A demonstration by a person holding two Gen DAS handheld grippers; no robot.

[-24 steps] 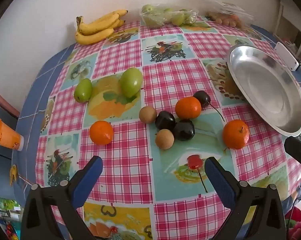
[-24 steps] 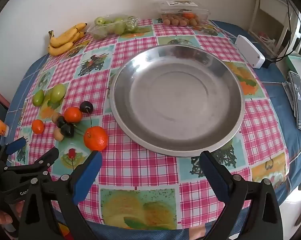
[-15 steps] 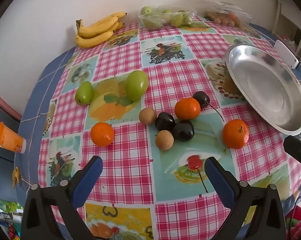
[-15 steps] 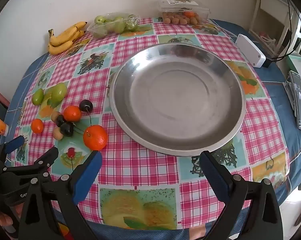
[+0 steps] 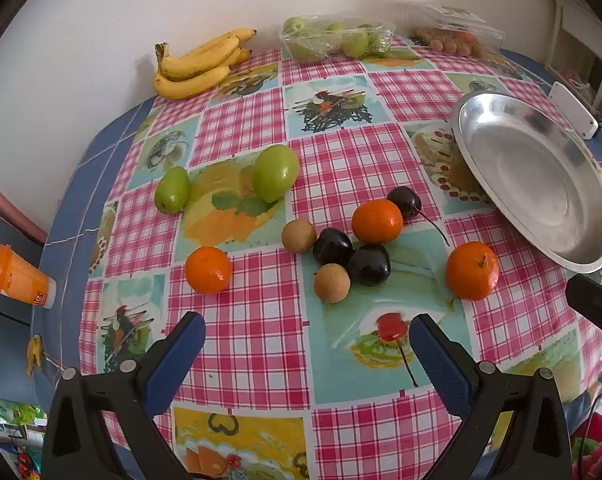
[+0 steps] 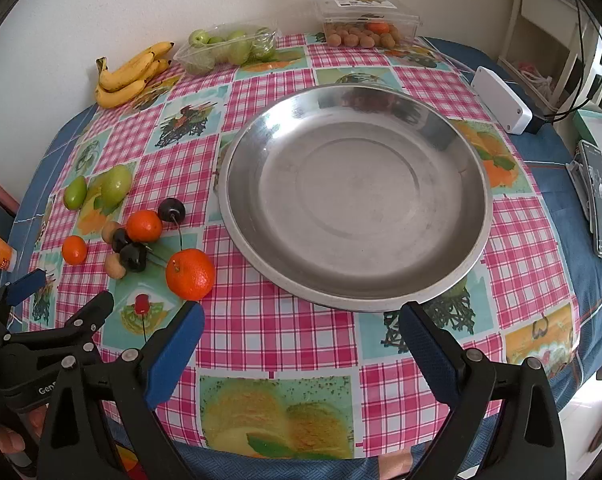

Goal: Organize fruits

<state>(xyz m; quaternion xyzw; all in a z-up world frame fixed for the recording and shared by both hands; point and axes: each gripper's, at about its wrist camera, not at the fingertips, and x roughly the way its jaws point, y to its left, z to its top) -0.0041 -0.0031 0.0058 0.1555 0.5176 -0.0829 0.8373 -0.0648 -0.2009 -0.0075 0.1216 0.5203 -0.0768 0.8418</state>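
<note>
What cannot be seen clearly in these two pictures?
- Clear box of small brown fruits: the lid hides how many, in both views.
- Phone: cut off at the right wrist view's edge, screen unreadable.
- Orange cup: label too small, left wrist view.
- Left gripper: its body is cut off below.

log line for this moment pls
left tool: open, empty | right tool: open, empty | metal dish: empty | loose fruit: on tablecloth

Loose fruits (image 5: 333, 248) (oranges, cherries) lie clustered beside empty steel dish (image 6: 261, 216).
</note>
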